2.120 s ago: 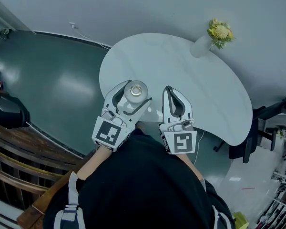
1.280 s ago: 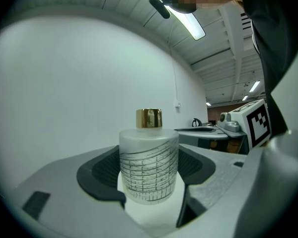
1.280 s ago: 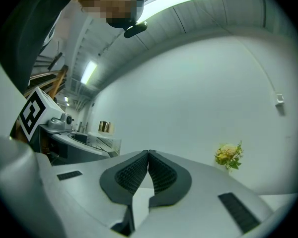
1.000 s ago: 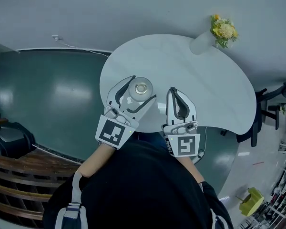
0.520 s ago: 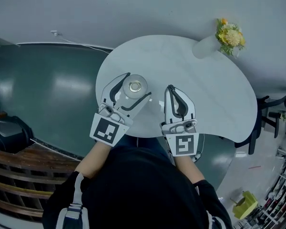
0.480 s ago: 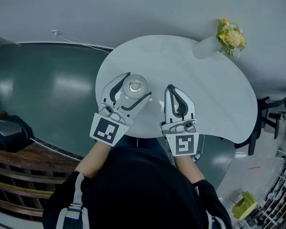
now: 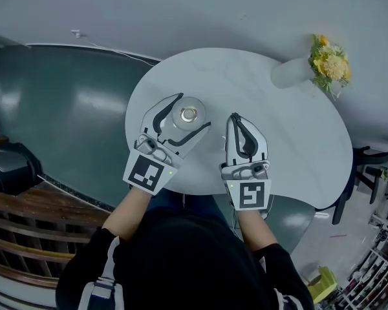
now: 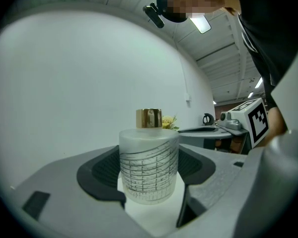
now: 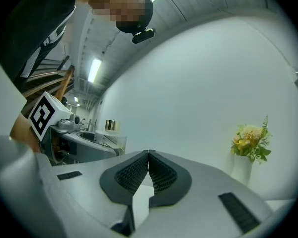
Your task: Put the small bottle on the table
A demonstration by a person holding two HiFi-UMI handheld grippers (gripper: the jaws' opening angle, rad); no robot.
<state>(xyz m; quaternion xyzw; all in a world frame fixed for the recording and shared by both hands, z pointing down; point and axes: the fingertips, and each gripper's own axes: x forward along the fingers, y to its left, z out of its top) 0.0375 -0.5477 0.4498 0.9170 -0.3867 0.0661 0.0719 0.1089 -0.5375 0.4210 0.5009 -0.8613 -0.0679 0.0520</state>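
Note:
A small frosted glass bottle (image 7: 188, 115) with a gold cap stands upright between the jaws of my left gripper (image 7: 193, 112), over the near left part of the round white table (image 7: 252, 82). In the left gripper view the dark pads press both sides of the bottle (image 8: 149, 165), and the white tabletop shows just under its base. Whether the base touches the table I cannot tell. My right gripper (image 7: 235, 117) hovers beside it to the right, shut and holding nothing, with its pads meeting (image 9: 148, 153). The bottle's cap (image 9: 111, 125) also shows at the left of the right gripper view.
A white vase of yellow flowers (image 7: 330, 63) stands at the table's far right edge, also seen as flowers (image 9: 251, 140). Dark green floor (image 7: 64, 121) lies to the left, wooden steps (image 7: 26, 237) at lower left, and a black chair (image 7: 368, 166) at the right.
The head view has shifted a little. Both grippers keep their places over the near part of the table, the left still holding the bottle and the right still shut.

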